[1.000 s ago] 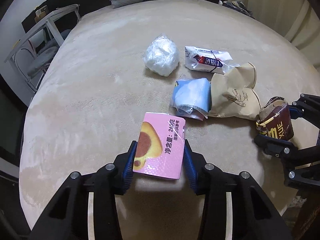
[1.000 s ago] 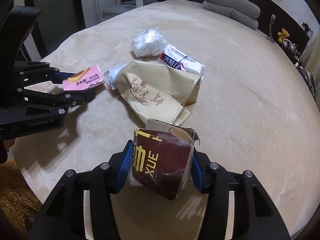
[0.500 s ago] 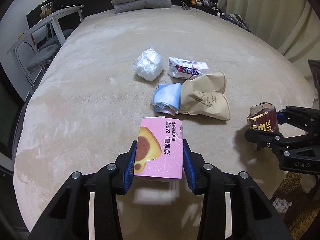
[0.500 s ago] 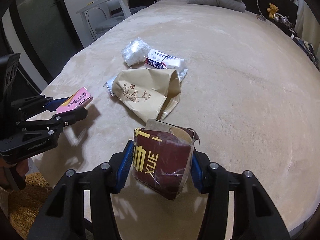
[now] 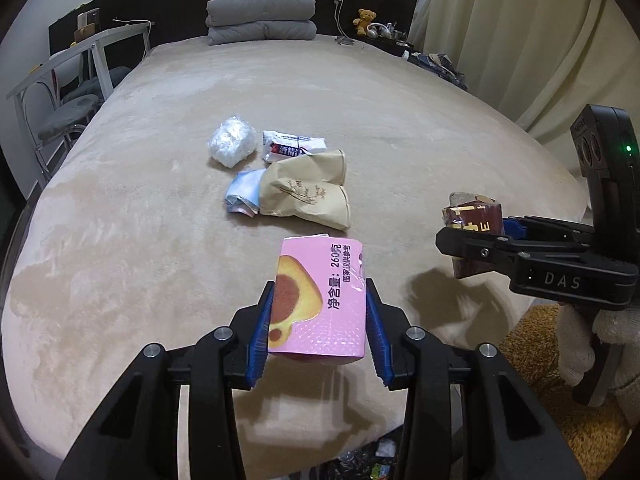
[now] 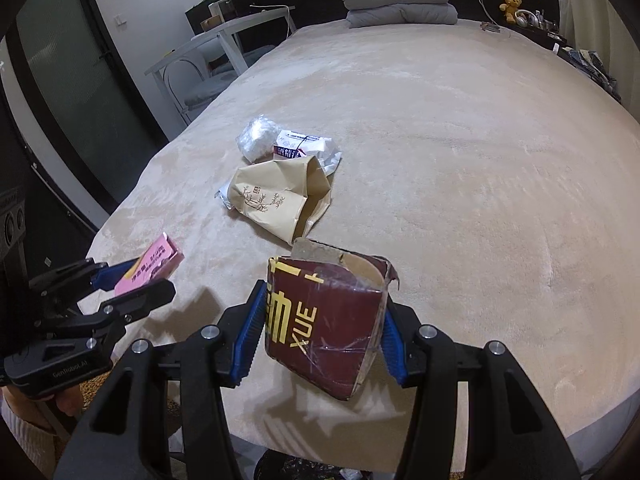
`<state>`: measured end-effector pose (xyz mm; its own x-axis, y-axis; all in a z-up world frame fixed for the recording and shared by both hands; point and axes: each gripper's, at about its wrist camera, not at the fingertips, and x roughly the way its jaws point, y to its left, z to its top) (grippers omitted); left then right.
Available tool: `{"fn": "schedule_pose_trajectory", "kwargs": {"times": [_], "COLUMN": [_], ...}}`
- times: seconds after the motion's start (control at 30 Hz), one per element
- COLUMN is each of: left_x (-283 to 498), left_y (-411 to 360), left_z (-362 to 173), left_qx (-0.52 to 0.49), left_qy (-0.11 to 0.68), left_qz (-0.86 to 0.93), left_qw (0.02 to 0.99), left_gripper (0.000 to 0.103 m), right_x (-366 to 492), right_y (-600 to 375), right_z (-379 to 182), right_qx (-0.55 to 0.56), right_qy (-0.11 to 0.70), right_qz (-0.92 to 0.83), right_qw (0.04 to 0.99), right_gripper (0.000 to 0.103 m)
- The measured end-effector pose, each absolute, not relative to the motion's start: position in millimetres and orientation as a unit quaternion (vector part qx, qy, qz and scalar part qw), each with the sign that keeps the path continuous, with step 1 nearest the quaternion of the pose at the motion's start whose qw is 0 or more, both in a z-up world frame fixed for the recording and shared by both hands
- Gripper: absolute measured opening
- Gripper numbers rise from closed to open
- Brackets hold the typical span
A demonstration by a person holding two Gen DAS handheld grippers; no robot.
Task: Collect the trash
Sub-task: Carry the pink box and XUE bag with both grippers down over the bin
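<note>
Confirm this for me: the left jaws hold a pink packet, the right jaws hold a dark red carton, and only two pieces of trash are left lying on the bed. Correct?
Not quite. Four pieces remain on the bed: a clear plastic wad, a white wrapper, a blue packet and a tan paper bag, as the left wrist view shows. The pink packet and dark red carton are held as you said.

The left tongs point forward and downward, both blue pads pressed flat against the sides of a pink packet lifted clear of the bed. The right tongs tilt downward likewise, clamped on a torn dark red box. A white-gloved hand grips the right tongs' handle from below. The two tongs sit side by side, apart.
</note>
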<state>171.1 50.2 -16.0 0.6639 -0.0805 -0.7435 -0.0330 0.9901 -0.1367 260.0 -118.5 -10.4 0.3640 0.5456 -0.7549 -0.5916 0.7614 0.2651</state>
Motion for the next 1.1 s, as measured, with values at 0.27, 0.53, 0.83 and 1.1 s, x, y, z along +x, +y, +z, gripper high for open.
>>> {"fn": "schedule_pose_trajectory", "kwargs": {"times": [0.27,0.53,0.83,1.1], "left_x": [133.1,95.6,61.3,34.0], "left_y": [25.7,3.1,-10.1,-31.8], "left_z": [-22.6,-31.8,-40.8,-51.4], "left_qx": [-0.088,-0.1,-0.117,-0.123], "left_qy": [0.394,0.383,0.377,0.384], "left_qz": [-0.031,-0.039,-0.041,-0.055], "left_qw": [0.915,0.917,0.918,0.913], "left_gripper": [0.041,0.041,0.041,0.041], "right_x": [234.9,204.7,166.9,132.5], "right_y": [-154.1,-178.1,-189.3,-200.5], "right_z": [-16.6,-23.2,-26.8,-36.5], "right_qx": [0.009,0.023,0.022,0.009], "right_qy": [0.454,0.454,0.443,0.446], "right_qz": [0.339,0.339,0.355,0.356], "right_qw": [0.824,0.824,0.823,0.821], "right_gripper": [0.052,0.052,0.052,0.052]}}
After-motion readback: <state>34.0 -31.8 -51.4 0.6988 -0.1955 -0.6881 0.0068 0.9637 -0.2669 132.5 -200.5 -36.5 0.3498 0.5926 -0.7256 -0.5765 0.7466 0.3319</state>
